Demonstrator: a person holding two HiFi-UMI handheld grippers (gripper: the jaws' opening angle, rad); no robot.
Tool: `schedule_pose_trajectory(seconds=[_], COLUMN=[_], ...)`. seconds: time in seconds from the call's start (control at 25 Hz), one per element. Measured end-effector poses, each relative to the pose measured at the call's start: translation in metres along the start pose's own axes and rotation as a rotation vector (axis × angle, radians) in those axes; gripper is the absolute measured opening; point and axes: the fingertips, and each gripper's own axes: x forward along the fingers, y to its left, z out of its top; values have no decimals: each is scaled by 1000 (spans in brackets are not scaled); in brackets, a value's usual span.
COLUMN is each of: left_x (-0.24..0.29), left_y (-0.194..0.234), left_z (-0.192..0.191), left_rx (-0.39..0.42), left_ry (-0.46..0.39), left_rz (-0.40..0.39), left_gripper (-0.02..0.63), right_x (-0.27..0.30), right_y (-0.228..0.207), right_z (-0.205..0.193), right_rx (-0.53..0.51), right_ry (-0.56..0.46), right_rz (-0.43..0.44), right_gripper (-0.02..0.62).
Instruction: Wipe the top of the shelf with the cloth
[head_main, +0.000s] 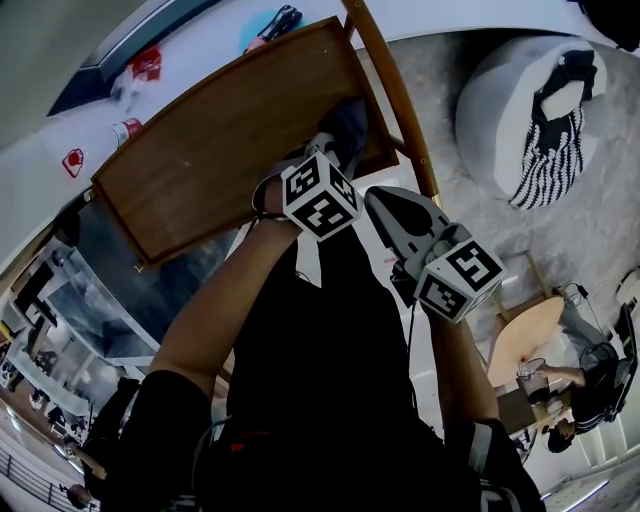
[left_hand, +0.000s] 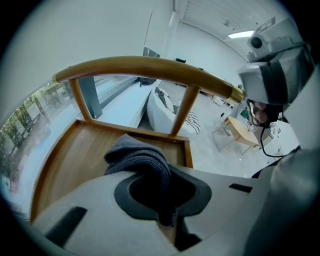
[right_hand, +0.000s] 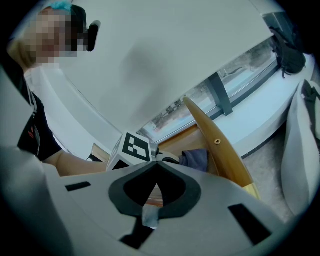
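The left gripper (left_hand: 152, 176) has its jaws clamped on a dark grey cloth (left_hand: 136, 152), which bulges out ahead of them in a thick bunch and seems to rest on the wooden top of the shelf (left_hand: 70, 155). In the head view the cloth sits at the far right corner of the top, just beside the raised lip (head_main: 375, 150) and the curved wooden rail (head_main: 392, 95) that runs along that side. The right gripper (right_hand: 156, 165) has its jaws together with nothing between them. It hangs just to the right of the left gripper and nearer the person, off the shelf's edge and pointing towards the same corner. Most of the wood stretches away to the left, so much of the wiping probably remains. The main risk is the bunching: only a small patch of cloth meets the wood, so a stroke could leave strips unwiped. A hard drag against the lip could tug the cloth from the jaws or catch it in the corner. The rail is close enough that a wide stroke to the right could knock the gripper against it. With the two grippers this near each other, a pull back towards the person could bump them together.
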Motion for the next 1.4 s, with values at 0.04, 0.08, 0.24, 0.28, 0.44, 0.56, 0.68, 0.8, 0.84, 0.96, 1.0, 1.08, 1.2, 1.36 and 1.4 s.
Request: schedule_pose_trajectory(seconds=[0.04, 0.08, 0.24, 0.28, 0.44, 0.56, 0.68, 0.8, 0.84, 0.96, 1.0, 1.08, 1.2, 1.36, 1.4], left_x=[1, 1, 0, -2, -10, -18, -28, -39, -44, -63, -70, -83, -102, -127, -133], left_y=[-1, -2, -4, -4, -6, -6, -3, 0, 2, 9, 11, 18, 29, 39, 41], left_z=[1, 3, 4, 4, 6, 5, 3, 0, -1, -4, -5, -8, -14, -24, -27], left_rx=[2, 4, -2, -11, -65, -77, -83, -93, -100, -133, -147, -173, -204, -233, -238], left_ry=[-2, -4, -13, -20, -65, -80, -94, -113, -123, -161, -175, -199, -227, -252, -257], left_rz=[-5, -9, -15, -20, -55, -56, -49, -42, -40, -35, -32, -20, 4, 34, 42], left_gripper=[49, 49, 49, 49, 49, 49, 49, 49, 49, 49, 49, 49, 49, 49, 49], right_x=[0, -1, 0, 0, 4, 7, 11, 16, 18, 24, 26, 31, 39, 49, 52], right_y=[-1, -1, 1, 2, 7, 12, 19, 26, 29, 40, 45, 53, 66, 85, 90], right_z=[1, 2, 6, 7, 11, 14, 18, 22, 24, 29, 31, 34, 38, 42, 42], right_rx=[-1, -2, -14, -17, -30, -41, -55, -71, -77, -95, -101, -115, -136, -162, -169], right_ry=[-1, -1, 1, 1, 5, 8, 11, 12, 12, 13, 13, 13, 16, 23, 25], right_rz=[-3, -5, -6, -5, 3, 7, 9, 15, 18, 28, 31, 39, 54, 76, 82], right_gripper=[5, 5, 5, 5, 5, 5, 5, 5, 5, 5, 5, 5, 5, 5, 5])
